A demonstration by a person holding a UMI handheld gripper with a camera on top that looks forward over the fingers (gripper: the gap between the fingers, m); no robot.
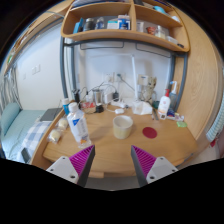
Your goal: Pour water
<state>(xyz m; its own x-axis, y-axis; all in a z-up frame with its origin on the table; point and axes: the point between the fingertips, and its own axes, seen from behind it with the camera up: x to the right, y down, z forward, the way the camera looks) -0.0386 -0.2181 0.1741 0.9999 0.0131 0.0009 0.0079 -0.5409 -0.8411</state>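
A cream cup (122,126) stands upright on the wooden desk (110,150), beyond my fingers and between their lines. A clear plastic bottle (78,123) with a white label stands to the cup's left. A red coaster (150,131) lies right of the cup. My gripper (113,163) hovers over the desk's near part, open, its magenta pads (84,158) wide apart with only bare wood between them.
Bottles, jars and small items crowd the desk's back edge by the wall (120,70). A white bottle (164,103) stands at the back right. A wooden shelf (125,35) with boxes hangs above. A bed (20,125) lies left of the desk.
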